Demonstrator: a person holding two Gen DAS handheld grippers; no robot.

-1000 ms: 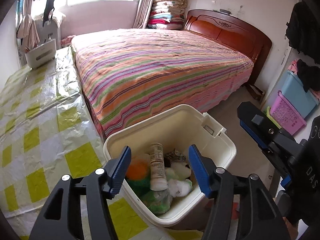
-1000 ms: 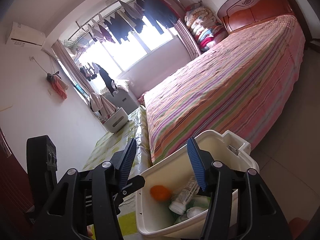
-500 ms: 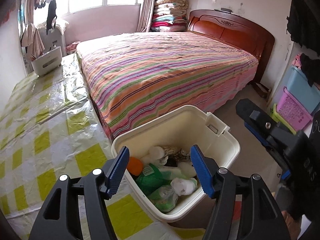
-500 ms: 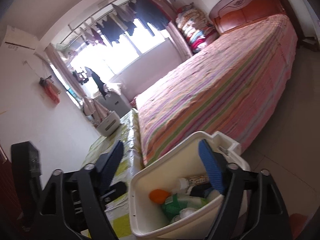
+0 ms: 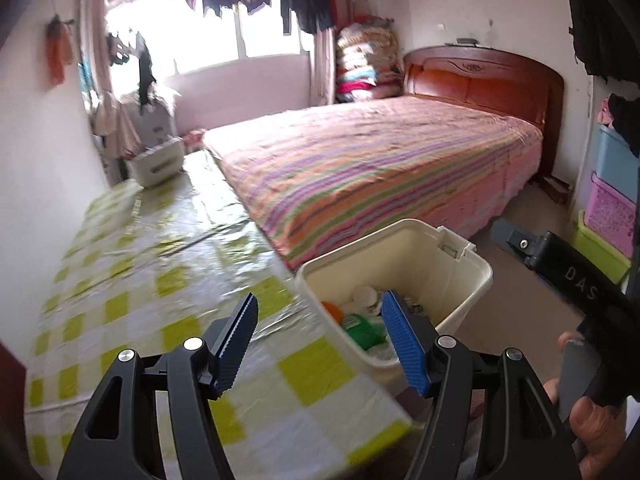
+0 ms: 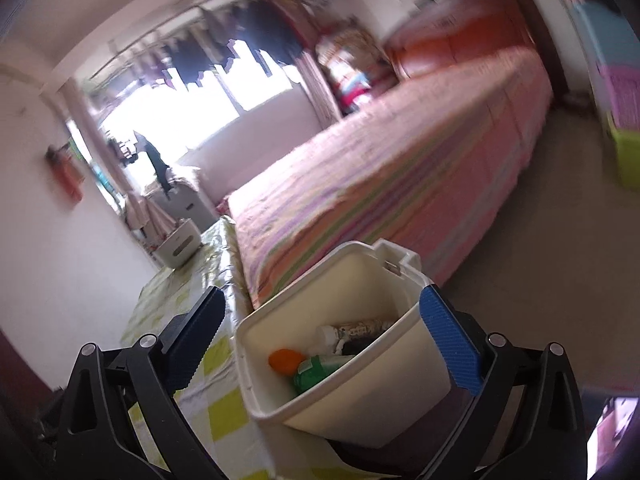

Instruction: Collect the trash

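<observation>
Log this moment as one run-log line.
left gripper: open, empty | right gripper: jaws just opened wide, empty | bin: holds trash, at table edge | table: no trash seen

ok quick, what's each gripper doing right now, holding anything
left gripper: open, nothing between its pads.
right gripper: wide open, jaws have just been opening, holding nothing; the trash bin shows beyond it.

Cream plastic bin, rectangular, lid off, upright at table edge beside striped bed. Inside, loosely piled: orange round item, green bottle lying on its side, white capped tube lying flat against far wall, pale crumpled pieces. Bin roughly one-third full.
</observation>
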